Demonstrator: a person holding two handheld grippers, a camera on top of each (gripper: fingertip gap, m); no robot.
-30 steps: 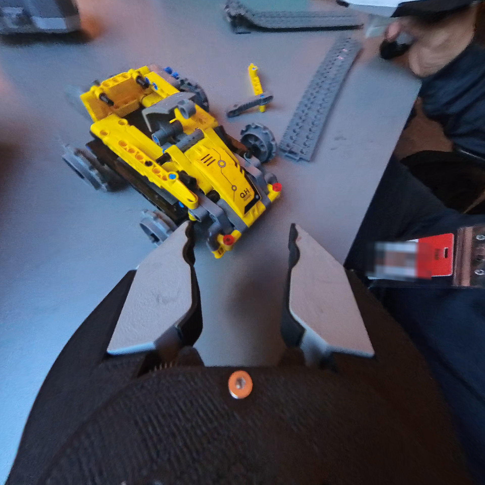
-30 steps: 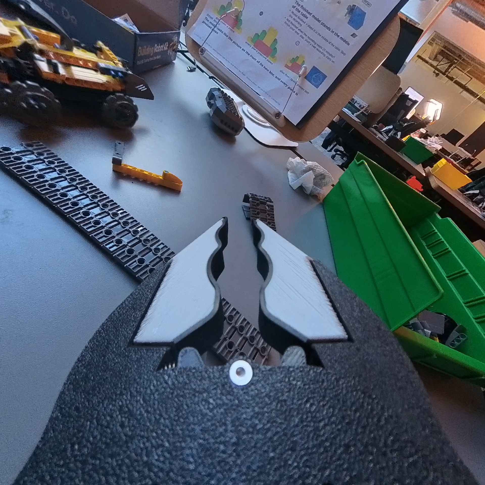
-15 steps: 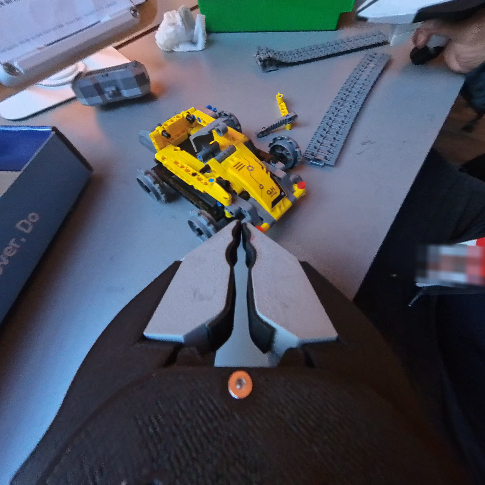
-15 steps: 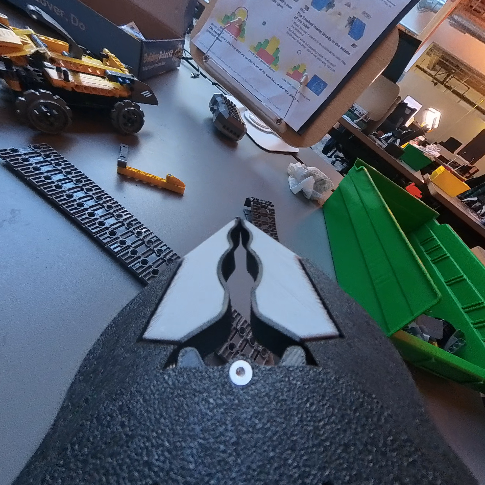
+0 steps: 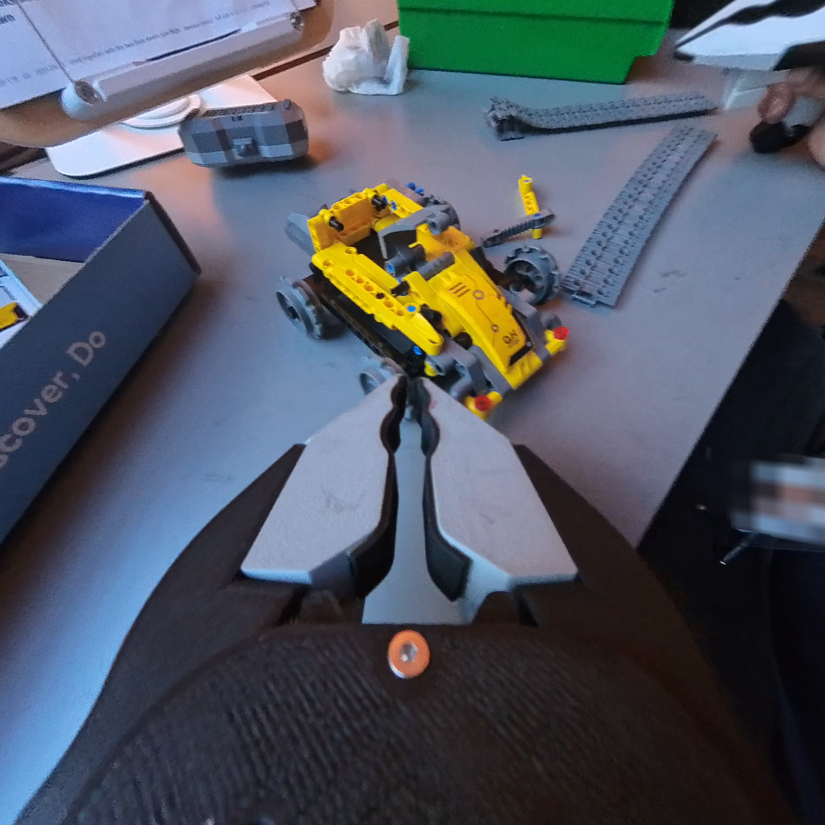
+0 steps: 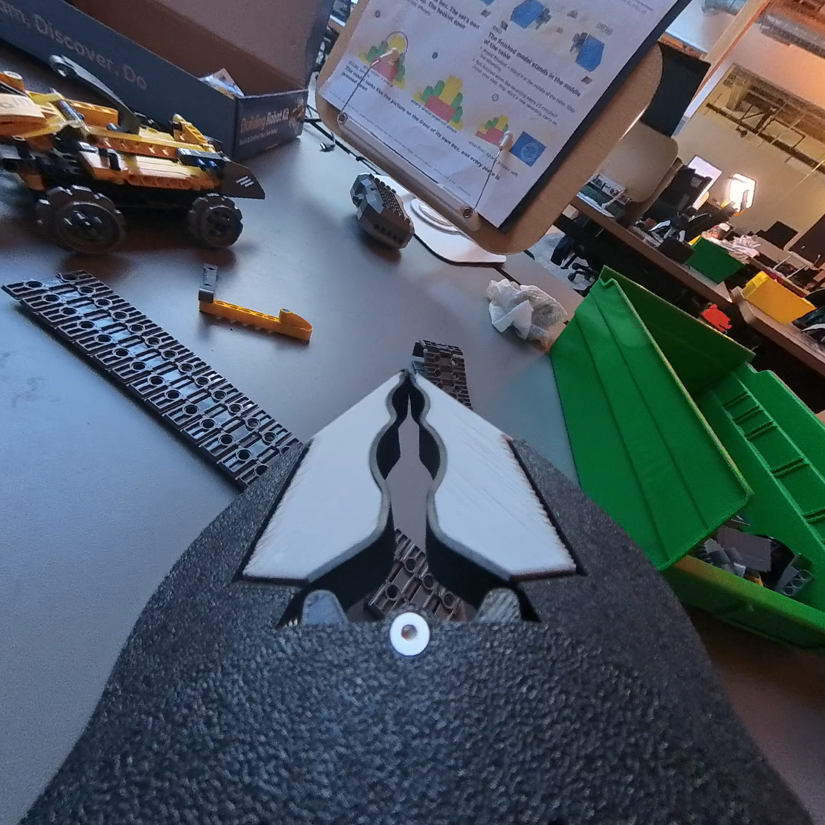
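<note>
A yellow and grey brick vehicle (image 5: 424, 290) stands on the grey table (image 5: 223, 424); it also shows in the right wrist view (image 6: 116, 169). My left gripper (image 5: 411, 383) is shut and empty, its tips just in front of the vehicle's near front corner and above the table. My right gripper (image 6: 408, 372) is shut and empty, over a narrow dark track strip (image 6: 442, 366) that runs under it. A wide flat track strip (image 6: 147, 379) lies to its left, with a yellow beam (image 6: 254, 317) beyond. A loose grey wheel (image 5: 533, 272) lies beside the vehicle.
A dark blue open box (image 5: 89, 312) stands at the left. A sheet on a stand (image 6: 491, 89), a grey block (image 6: 381, 214) and crumpled tissue (image 6: 522, 308) are at the back. A green bin (image 6: 669, 446) of parts is at the right. The table edge (image 5: 669, 446) runs beside a person's legs. About 35 cm separates my left fingertips from my right. The loose grey wheel (image 5: 533, 272) sits 11 cm or so from the ends of my left fingers.
Both grippers have gone from open to shut, with nothing in them. The left gripper has drawn back and up from the vehicle, so more of the table shows.
</note>
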